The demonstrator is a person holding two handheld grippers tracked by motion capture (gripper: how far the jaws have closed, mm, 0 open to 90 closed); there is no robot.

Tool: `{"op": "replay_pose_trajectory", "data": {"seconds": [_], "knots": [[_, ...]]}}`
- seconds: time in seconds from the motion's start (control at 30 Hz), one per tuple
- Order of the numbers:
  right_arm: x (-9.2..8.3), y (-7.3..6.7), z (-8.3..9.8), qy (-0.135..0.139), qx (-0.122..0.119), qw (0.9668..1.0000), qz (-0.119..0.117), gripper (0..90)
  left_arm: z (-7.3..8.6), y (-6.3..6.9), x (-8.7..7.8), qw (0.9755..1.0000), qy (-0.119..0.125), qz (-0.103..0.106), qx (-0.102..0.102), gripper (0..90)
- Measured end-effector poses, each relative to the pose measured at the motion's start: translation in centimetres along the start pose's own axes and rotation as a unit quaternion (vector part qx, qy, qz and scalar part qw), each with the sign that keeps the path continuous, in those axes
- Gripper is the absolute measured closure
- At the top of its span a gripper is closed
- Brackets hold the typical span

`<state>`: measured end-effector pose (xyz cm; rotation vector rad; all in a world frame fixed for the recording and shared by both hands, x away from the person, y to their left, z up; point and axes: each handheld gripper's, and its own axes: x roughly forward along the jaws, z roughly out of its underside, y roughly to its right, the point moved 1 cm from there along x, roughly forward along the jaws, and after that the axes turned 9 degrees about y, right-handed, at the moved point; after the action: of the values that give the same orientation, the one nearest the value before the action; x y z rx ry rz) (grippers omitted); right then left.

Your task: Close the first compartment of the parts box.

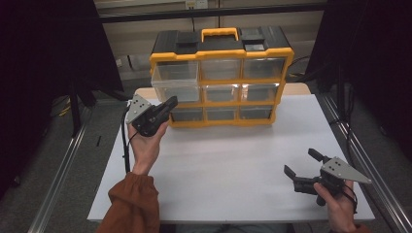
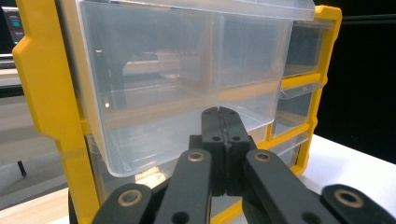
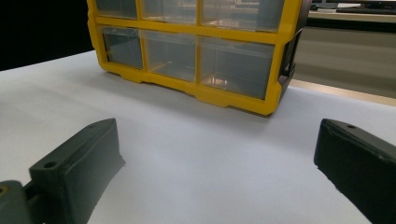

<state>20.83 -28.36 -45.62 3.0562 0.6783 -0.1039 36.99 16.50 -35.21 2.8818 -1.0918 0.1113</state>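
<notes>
A yellow and black organizer (image 1: pixel 221 52) with clear drawers stands at the back of the white table (image 1: pixel 218 170). Its top-left drawer (image 1: pixel 176 80) is pulled out and looks empty. My left gripper (image 1: pixel 171 102) is shut, its tips just below that drawer's front edge. In the left gripper view the shut jaws (image 2: pixel 223 112) point at the lower front of the drawer (image 2: pixel 187 84); nothing shows between them. My right gripper (image 1: pixel 301 162) lies low at the table's front right, open and empty. In the right gripper view its jaws (image 3: pixel 219 140) stand wide, facing the organizer (image 3: pixel 233 100).
The organizer has a yellow carry handle (image 1: pixel 219 33) on its black top. Metal rails (image 1: pixel 63 165) run along both sides of the table. Dark curtains hang left and right. Bare white table surface lies between the grippers.
</notes>
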Motion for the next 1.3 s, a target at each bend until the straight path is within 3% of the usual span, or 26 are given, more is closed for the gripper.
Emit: {"op": "replay_pose_trajectory", "data": {"seconds": [1.3], "knots": [[-0.1,0.0,0.0,0.001,0.005,1.0,-0.002,0.4,-0.2,-0.8,1.1,1.0,-0.004,-0.009,0.002,90.0]]}}
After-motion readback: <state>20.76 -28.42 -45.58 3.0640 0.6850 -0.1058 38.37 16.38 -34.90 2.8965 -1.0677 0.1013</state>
